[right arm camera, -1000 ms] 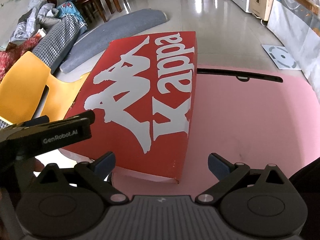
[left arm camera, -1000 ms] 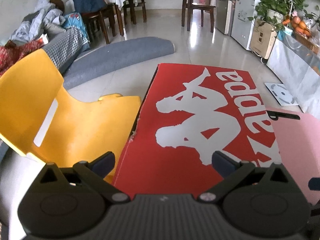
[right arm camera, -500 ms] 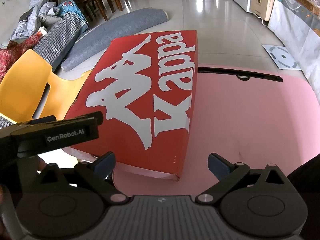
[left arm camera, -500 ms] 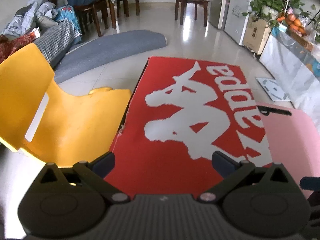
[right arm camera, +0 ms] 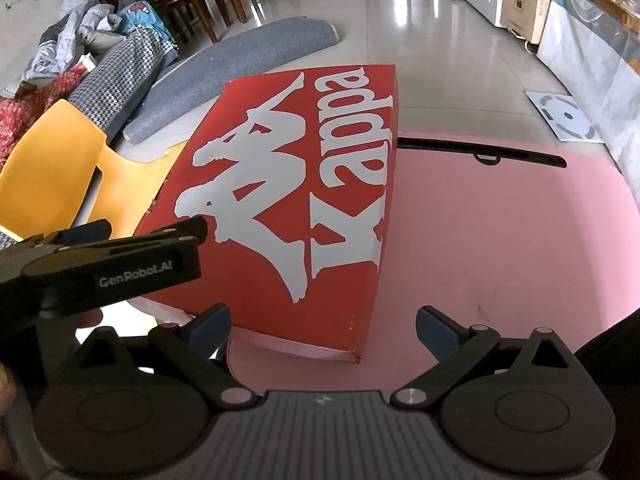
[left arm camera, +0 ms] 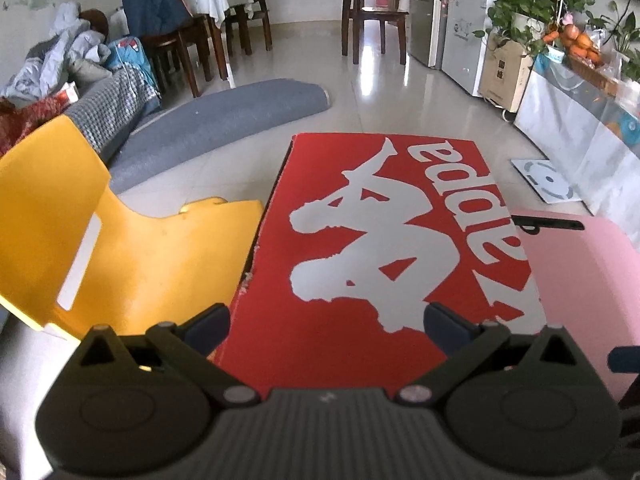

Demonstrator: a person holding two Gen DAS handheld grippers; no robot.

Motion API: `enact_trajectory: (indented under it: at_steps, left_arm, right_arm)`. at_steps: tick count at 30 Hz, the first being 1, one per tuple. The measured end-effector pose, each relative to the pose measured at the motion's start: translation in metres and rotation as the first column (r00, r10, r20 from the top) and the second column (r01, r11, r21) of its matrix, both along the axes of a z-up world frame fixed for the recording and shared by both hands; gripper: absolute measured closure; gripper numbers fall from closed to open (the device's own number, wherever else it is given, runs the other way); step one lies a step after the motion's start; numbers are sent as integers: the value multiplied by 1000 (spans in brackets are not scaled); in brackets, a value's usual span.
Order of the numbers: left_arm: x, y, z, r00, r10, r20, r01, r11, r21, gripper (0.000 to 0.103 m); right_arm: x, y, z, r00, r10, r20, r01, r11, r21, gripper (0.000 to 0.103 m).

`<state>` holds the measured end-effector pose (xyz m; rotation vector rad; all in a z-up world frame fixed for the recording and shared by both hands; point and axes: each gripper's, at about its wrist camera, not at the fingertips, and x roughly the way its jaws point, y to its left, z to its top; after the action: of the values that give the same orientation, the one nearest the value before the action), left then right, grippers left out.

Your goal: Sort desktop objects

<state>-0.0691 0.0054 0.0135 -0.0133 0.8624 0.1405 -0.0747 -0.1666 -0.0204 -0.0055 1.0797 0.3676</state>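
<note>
A red shoe box with a white Kappa logo lies lid-up on the left part of a pink tabletop; its left side overhangs the table edge. The same red shoe box fills the middle of the right wrist view. My left gripper is open, its fingers spread above the box's near end with nothing held. My right gripper is open too, hovering over the box's near right corner. From the right wrist view, the left gripper shows at the left, over the box's near-left edge.
A yellow plastic chair stands close against the box's left side. A black slot runs along the table's far edge. Beyond lie a grey rolled mat, piled clothes, dining chairs, a fridge and a plant shelf on tiled floor.
The left gripper has risen and tilted up slightly, and in the right wrist view it has crept forward over the box's near-left edge. The box and the right gripper have barely shifted.
</note>
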Motion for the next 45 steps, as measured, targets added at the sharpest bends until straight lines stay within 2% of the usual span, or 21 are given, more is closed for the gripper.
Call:
enact_trajectory:
  at_steps: [13, 28, 45]
  left_arm:
    - [3, 2, -6, 999, -3, -39, 3, 1000, -4, 0]
    - [4, -2, -7, 999, -6, -41, 7, 1000, 14, 0]
    - [9, 1, -8, 999, 10, -53, -11, 1000, -22, 0]
  right_arm:
    - [-3, 5, 3, 1000, 15, 2, -15, 1000, -4, 4]
    - [2, 12, 4, 999, 43, 7, -43, 999, -22, 4]
    - [9, 10, -2, 999, 49, -5, -49, 998, -43, 4]
